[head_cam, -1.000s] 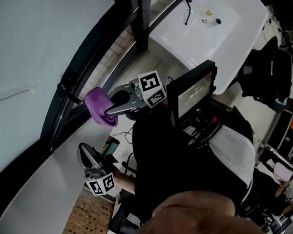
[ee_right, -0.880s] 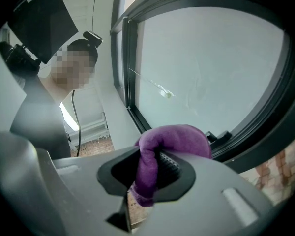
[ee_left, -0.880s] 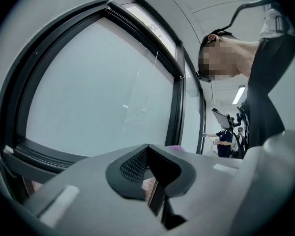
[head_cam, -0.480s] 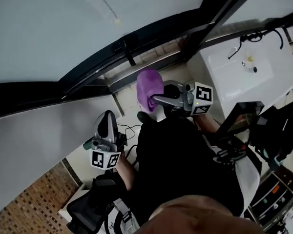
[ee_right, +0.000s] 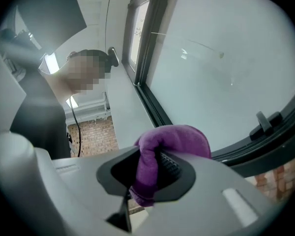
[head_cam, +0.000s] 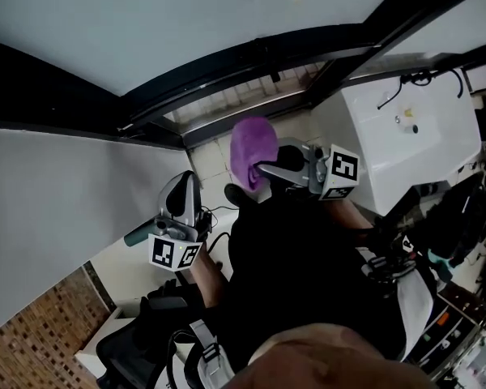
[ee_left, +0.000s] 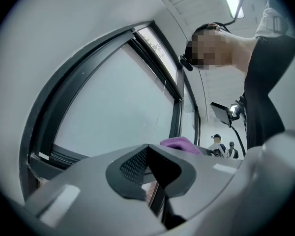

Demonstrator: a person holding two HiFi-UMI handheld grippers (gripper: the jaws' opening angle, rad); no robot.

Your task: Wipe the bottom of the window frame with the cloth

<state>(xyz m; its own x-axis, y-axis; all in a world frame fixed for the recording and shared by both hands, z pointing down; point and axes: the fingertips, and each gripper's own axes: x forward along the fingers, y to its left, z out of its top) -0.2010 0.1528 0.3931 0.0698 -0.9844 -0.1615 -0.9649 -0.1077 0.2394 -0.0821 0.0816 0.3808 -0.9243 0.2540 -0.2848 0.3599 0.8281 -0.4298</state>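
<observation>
Pinches a purple cloth (ee_right: 174, 139) in the right gripper (ee_right: 147, 173), closed tight on one fold and letting the rest bulge out past the tips. Keeps the left gripper (ee_left: 150, 163) closed on nothing, low and off to the side, clear of the work. Holds the cloth up ahead of the torso (head_cam: 300, 266), beside the white basin (head_cam: 421, 136) and near the bottom rail (head_cam: 227, 63) of the window frame (ee_right: 150, 100), with no contact to be made out. Against a second ago, shows the same pinch on the cloth but a swung head view: lays the dark bottom rail across the top of the picture now instead of slanting down the left, and faces it more squarely. Reads as lining up rather than wiping. Leaves the whole wipe to do, by this judgement: calls for pressing the cloth onto the rail, then drawing it along the length without loosening the pinch.
</observation>
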